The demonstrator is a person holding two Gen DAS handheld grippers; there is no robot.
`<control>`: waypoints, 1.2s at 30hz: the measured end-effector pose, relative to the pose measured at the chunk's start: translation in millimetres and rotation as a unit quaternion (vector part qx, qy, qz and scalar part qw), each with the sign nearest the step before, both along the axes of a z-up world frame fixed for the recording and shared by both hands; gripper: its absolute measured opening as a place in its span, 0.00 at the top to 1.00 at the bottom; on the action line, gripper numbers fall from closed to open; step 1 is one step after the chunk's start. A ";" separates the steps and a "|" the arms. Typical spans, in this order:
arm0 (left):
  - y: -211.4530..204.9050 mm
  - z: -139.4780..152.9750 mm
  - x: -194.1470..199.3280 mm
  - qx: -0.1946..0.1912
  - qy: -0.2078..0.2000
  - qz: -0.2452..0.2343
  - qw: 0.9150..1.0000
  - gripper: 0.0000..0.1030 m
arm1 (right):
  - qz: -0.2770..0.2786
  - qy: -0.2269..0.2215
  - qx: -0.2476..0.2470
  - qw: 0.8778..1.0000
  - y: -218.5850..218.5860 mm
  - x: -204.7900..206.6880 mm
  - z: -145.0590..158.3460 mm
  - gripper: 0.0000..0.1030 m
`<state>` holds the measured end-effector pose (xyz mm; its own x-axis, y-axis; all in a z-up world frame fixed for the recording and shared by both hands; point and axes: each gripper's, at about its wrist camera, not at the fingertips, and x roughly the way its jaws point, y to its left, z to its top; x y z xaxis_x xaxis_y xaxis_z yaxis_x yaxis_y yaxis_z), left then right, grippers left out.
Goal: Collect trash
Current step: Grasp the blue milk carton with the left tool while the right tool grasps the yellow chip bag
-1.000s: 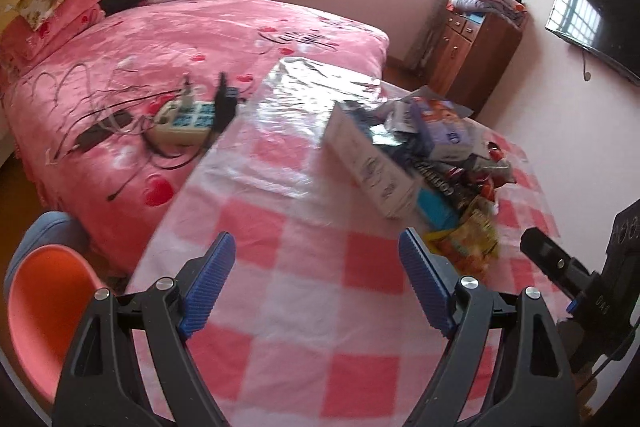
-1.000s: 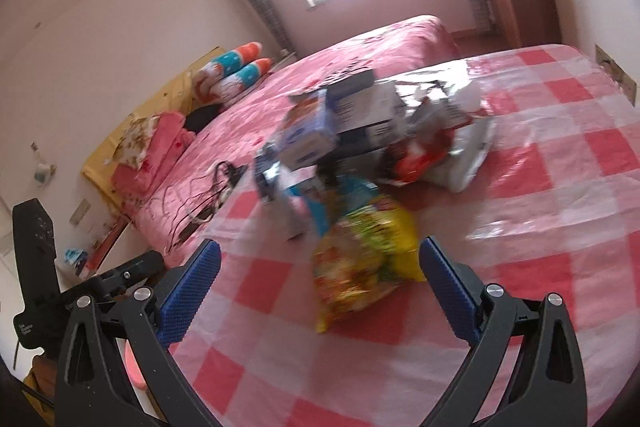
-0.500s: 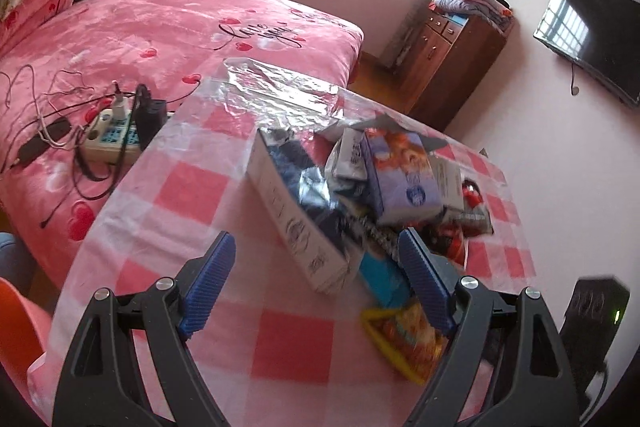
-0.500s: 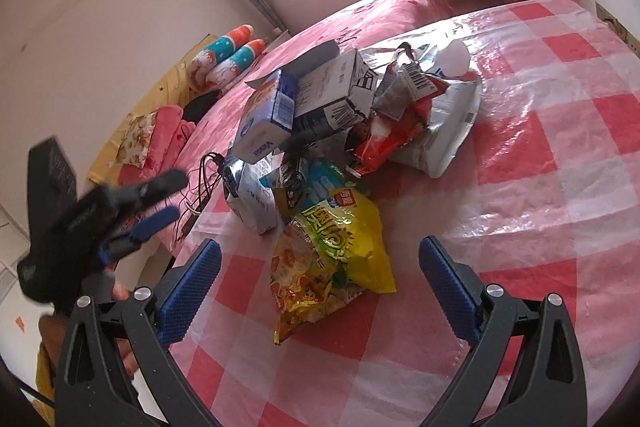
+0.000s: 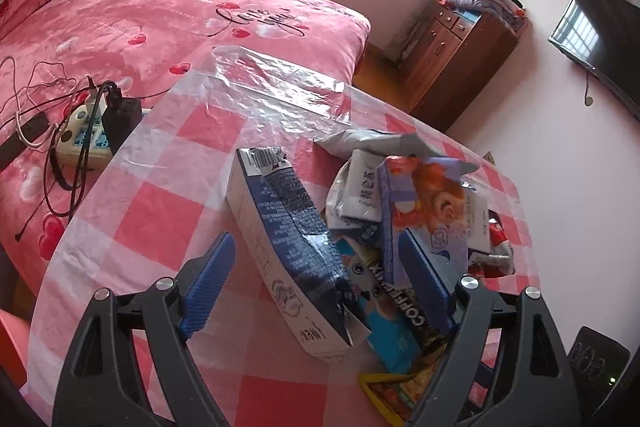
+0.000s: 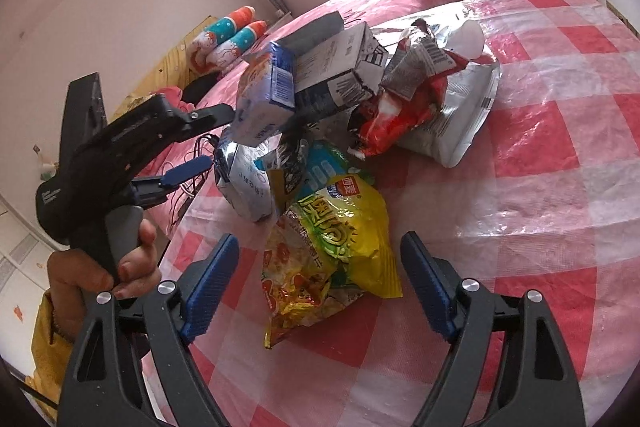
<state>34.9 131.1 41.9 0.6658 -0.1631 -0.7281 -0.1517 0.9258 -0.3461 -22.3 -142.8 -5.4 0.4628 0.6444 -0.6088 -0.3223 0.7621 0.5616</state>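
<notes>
The right gripper (image 6: 320,279), jaws just narrowing but gripping nothing, is straddling the yellow bag (image 6: 332,251), lengthwise toward it; the left gripper (image 5: 316,283), spread, is bracketing the carton (image 5: 288,251).

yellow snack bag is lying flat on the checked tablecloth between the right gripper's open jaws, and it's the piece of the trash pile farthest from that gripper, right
Not quite. The yellow snack bag does lie flat on the checked tablecloth between the open jaws of the right gripper, which have just been closing, but it is the piece nearest that gripper, not the farthest. The right wrist view shows it.
</notes>
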 end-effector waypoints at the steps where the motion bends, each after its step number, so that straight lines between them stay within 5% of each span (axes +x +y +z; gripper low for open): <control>1: 0.7 -1.7 1.0 0.004 0.002 0.002 1.000 0.18 | 0.000 0.001 0.000 1.000 0.4 0.0 -0.1 0.20; 13: 4.1 -21.3 10.8 0.038 0.028 0.017 0.999 0.22 | 0.010 0.001 -0.019 1.000 9.7 -0.3 1.5 0.20; 19: -3.6 -27.4 12.2 0.050 0.033 0.009 0.998 0.48 | 0.018 -0.003 -0.031 0.999 14.5 -1.3 1.2 0.18; 21: -7.6 -31.3 11.5 0.072 0.042 0.008 0.996 0.66 | 0.021 -0.007 -0.040 0.999 19.8 -2.7 3.3 0.17; 28: -6.8 -30.7 -4.0 0.069 0.028 0.000 0.997 0.70 | 0.034 -0.018 -0.067 0.997 31.4 -8.5 4.2 0.17; 36: -7.9 -28.3 -29.5 0.062 0.025 -0.014 0.998 0.71 | 0.035 -0.032 -0.103 0.993 43.7 -15.5 3.1 0.36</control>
<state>5.4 123.3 13.7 0.6253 -0.0882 -0.7754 -0.1391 0.9651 -0.2220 -37.8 -99.1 -2.3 0.4633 0.5410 -0.7020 -0.4096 0.8331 0.3717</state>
